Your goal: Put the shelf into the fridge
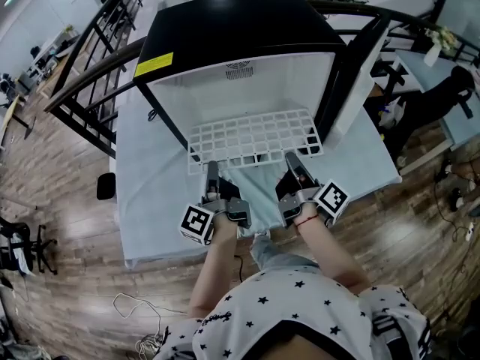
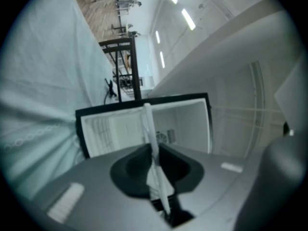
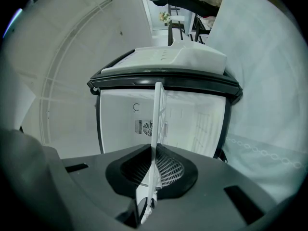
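Observation:
A white wire shelf (image 1: 253, 137) lies flat at the mouth of the open black mini fridge (image 1: 232, 28), its far part inside the white interior (image 1: 240, 88). My left gripper (image 1: 211, 175) is shut on the shelf's near left edge, my right gripper (image 1: 295, 168) on its near right edge. In the left gripper view the shelf (image 2: 153, 143) runs edge-on between the shut jaws toward the fridge cavity (image 2: 144, 124). The right gripper view shows the shelf (image 3: 156, 143) edge-on the same way, with the fridge cavity (image 3: 161, 119) behind.
The fridge stands on a table under a pale blue cloth (image 1: 150, 178). Its door (image 1: 356, 73) hangs open at the right. A black railing (image 1: 90, 58) runs behind on the left, and another table (image 1: 442, 73) stands at the right. Cables (image 1: 139, 317) lie on the wood floor.

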